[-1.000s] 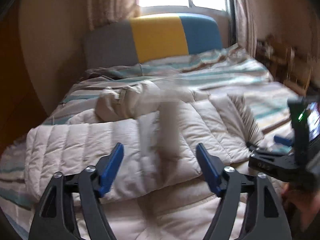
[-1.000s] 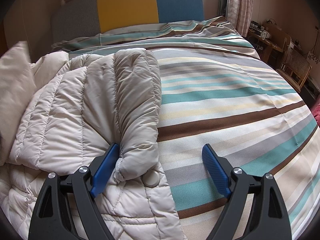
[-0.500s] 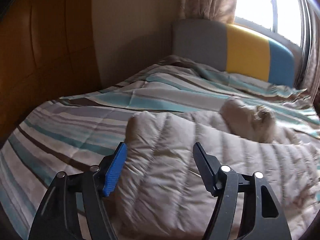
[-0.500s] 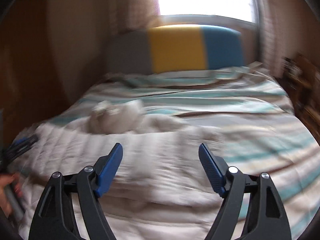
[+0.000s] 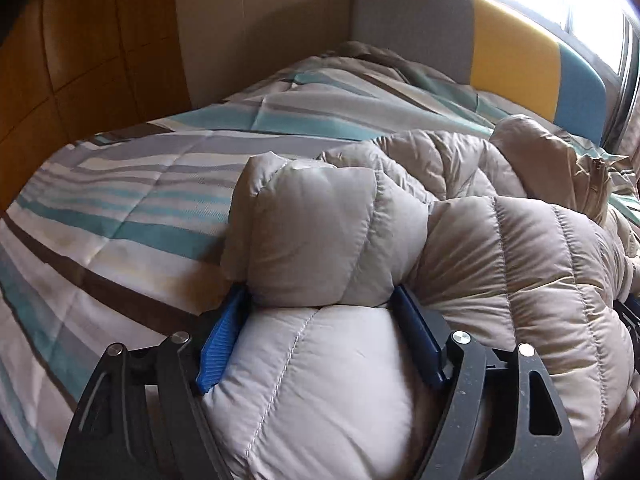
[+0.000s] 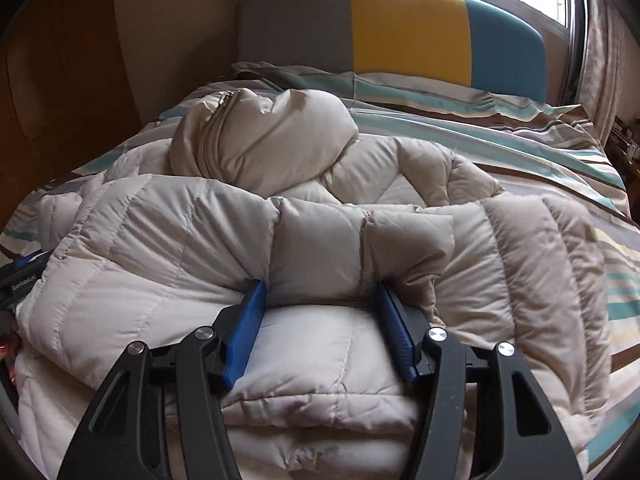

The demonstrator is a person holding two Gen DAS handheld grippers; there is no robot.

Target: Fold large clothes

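A large beige quilted down jacket [image 5: 500, 264] lies bunched on the striped bed; it also fills the right wrist view [image 6: 160, 248]. My left gripper [image 5: 320, 300] has its blue-padded jaws wide apart with a thick puffy fold of the jacket pushed between them. My right gripper [image 6: 320, 292] is likewise wide, with a folded jacket edge sitting between its jaws. The hood [image 6: 260, 140] with a zipper lies behind, toward the headboard. The other gripper's black body [image 6: 20, 280] shows at the left edge.
The striped bedspread [image 5: 120, 200] extends left and right of the jacket. A grey, yellow and blue headboard [image 6: 400, 36] stands under the window. A wooden panel wall [image 5: 60, 60] runs along the left side of the bed.
Both grippers have swung down from higher up and pushed into the jacket. Thick folds now sit between the jaws, which look a little narrower than before.
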